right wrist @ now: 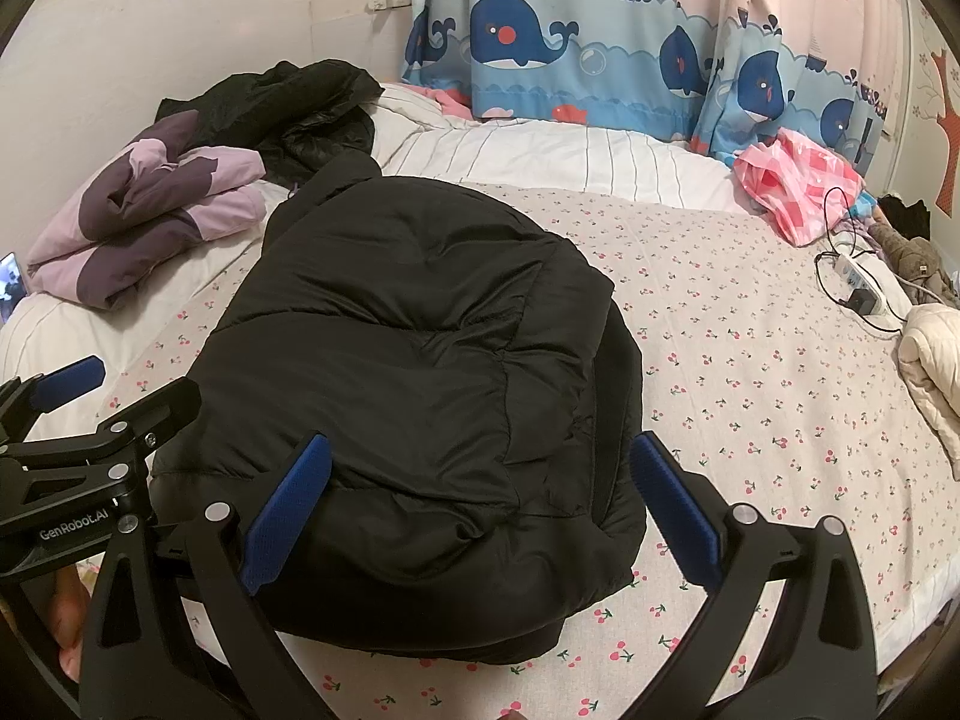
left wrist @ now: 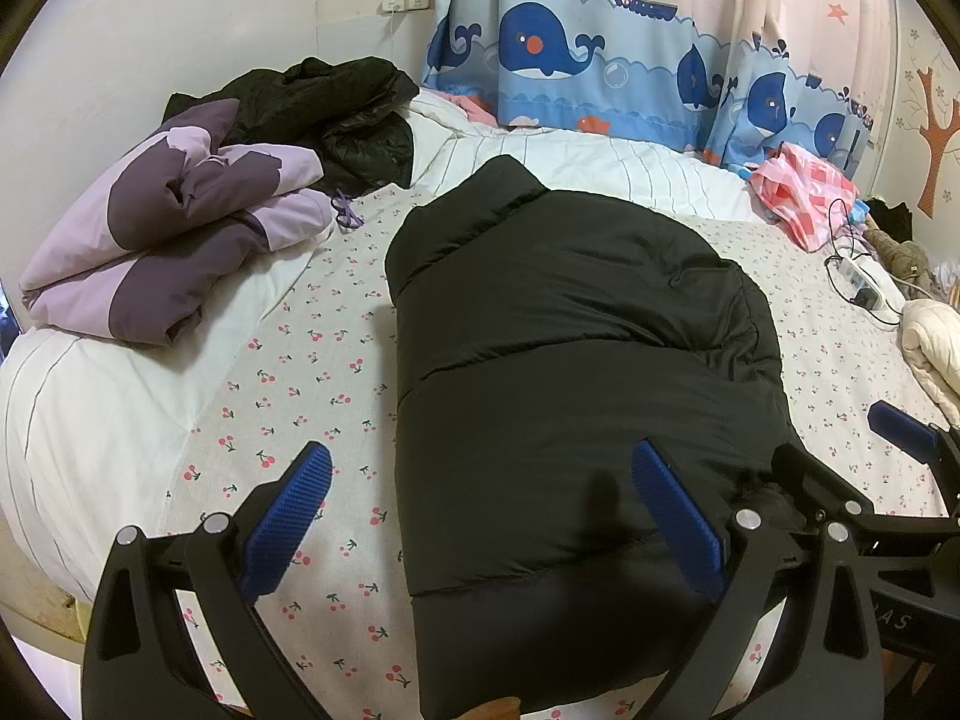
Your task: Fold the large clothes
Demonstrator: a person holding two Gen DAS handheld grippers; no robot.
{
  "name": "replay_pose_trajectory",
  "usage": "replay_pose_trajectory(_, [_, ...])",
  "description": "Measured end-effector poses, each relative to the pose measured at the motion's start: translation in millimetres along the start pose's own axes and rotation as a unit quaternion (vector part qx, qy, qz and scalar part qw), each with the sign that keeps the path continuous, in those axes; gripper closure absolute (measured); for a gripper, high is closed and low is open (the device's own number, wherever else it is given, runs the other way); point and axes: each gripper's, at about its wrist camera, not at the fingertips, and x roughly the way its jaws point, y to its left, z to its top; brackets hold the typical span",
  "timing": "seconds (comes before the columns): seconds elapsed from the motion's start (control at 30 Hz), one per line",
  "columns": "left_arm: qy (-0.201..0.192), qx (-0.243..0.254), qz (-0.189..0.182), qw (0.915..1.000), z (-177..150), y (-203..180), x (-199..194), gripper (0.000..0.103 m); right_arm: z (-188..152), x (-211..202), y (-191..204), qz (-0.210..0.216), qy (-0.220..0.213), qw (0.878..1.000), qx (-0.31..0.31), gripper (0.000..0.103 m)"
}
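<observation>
A black puffer jacket [left wrist: 570, 372] lies on the cherry-print bed sheet [left wrist: 288, 372], its sides folded in, collar toward the far side. It also shows in the right wrist view [right wrist: 408, 372]. My left gripper [left wrist: 480, 516] is open, its jaws straddling the jacket's near left edge, nothing held. My right gripper [right wrist: 480, 510] is open over the jacket's near right part, empty. The right gripper's tip shows at the left wrist view's right edge [left wrist: 912, 438]; the left gripper shows at the right wrist view's left edge [right wrist: 72, 420].
A folded purple jacket [left wrist: 174, 240] and a crumpled black garment [left wrist: 336, 114] lie at the far left. A pink plastic bag [left wrist: 804, 192], a power strip with cables [left wrist: 864, 282] and a cream garment [left wrist: 936, 342] sit at the right. A whale curtain [left wrist: 600, 48] hangs behind.
</observation>
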Motion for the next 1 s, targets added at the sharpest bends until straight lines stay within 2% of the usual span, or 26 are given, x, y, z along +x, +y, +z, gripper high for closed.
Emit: replay_pose_trajectory(1.0, [-0.001,-0.001,-0.001,1.0000,-1.0,-3.4,0.7,0.007,6.8,0.0,-8.3,-0.002,-0.002,1.000,0.004,0.007])
